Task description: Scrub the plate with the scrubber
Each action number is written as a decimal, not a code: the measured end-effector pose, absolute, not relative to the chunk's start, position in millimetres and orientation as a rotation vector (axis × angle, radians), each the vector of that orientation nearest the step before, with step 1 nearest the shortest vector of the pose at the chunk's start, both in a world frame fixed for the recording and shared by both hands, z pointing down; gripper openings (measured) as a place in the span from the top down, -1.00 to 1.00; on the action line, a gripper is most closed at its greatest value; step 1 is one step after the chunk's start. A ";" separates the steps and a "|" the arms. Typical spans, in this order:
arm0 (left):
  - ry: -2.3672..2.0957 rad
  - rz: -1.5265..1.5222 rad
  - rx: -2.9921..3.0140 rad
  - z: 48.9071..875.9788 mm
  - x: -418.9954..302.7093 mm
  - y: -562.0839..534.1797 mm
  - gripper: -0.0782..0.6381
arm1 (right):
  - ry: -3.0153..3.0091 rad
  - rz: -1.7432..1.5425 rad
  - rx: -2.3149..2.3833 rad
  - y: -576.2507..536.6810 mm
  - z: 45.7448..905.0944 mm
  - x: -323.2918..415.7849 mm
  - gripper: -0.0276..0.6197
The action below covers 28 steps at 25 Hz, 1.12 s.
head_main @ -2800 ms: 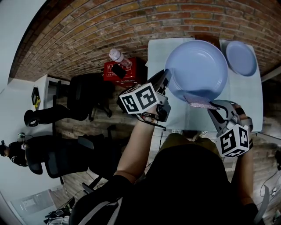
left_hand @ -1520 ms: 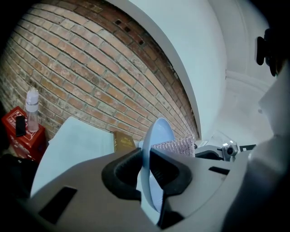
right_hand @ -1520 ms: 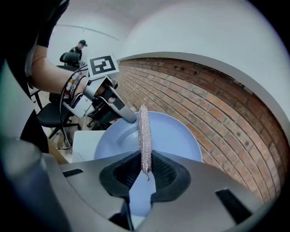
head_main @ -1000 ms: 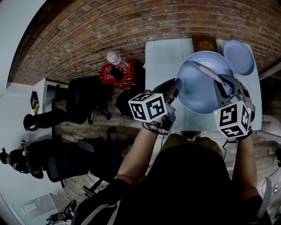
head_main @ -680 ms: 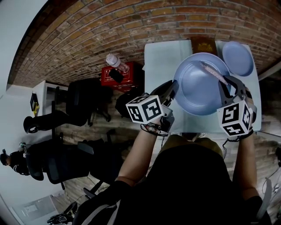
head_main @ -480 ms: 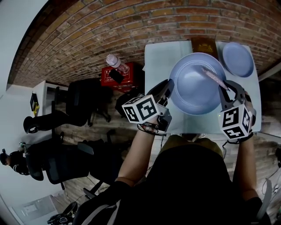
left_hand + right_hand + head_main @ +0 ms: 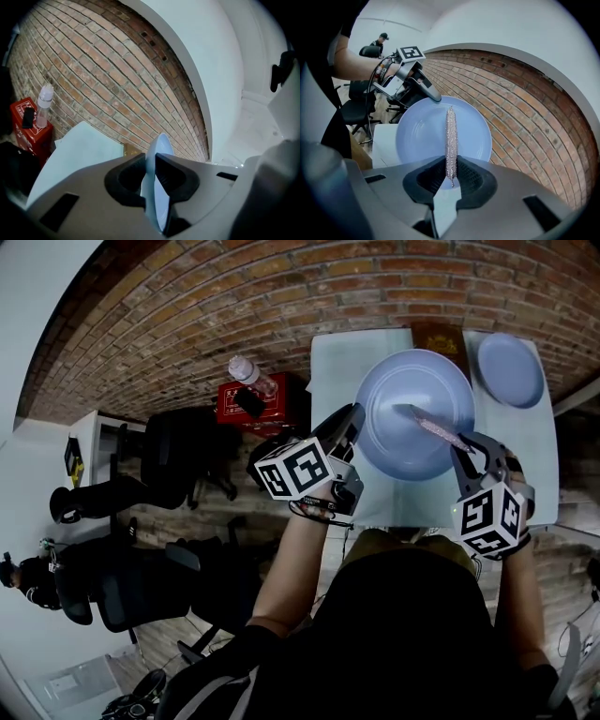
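Compared with a second ago, the scrubber [image 7: 433, 427] has slid from the far right part of the plate [image 7: 398, 442] to lie slantwise across its middle. The right hand-held gripper [image 7: 473, 448] has come lower and closer to the person with it, clenched on the scrubber's near end. The plate has drifted a bit left too. The left hand-held gripper [image 7: 354, 423] is pinching the plate's left rim, holding it up off the bench [image 7: 330, 362] at a tilt. Its jaws have just been easing open a touch, but the rim is between the pads and they look pressed on it. The bench is pale, with a second plate [image 7: 511, 369] lying flat at its far right corner. Behind it is a brick wall [image 7: 187, 306]. Off to the left there's a red box [image 7: 246, 407] with a bottle [image 7: 251, 371] at it, some black office chairs [image 7: 178, 451], and a person [image 7: 23, 573] sitting at the far left.
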<state>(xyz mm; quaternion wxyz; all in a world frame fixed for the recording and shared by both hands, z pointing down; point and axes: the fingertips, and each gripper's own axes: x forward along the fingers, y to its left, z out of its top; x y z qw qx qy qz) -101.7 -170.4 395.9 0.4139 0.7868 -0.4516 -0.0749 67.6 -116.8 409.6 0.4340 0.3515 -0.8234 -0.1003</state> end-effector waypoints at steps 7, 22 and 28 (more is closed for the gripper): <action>-1.146 -0.212 1.971 394.9 -107.8 -178.1 0.58 | -2.077 -0.261 0.800 -102.4 416.3 51.8 0.64; -1.081 -0.204 1.990 392.1 -89.3 -173.1 0.58 | -2.111 -0.350 0.785 -116.4 396.2 25.2 0.64; -1.061 -0.199 2.000 392.1 -84.4 -168.4 0.58 | -2.078 -0.374 0.871 -140.1 383.3 38.5 0.64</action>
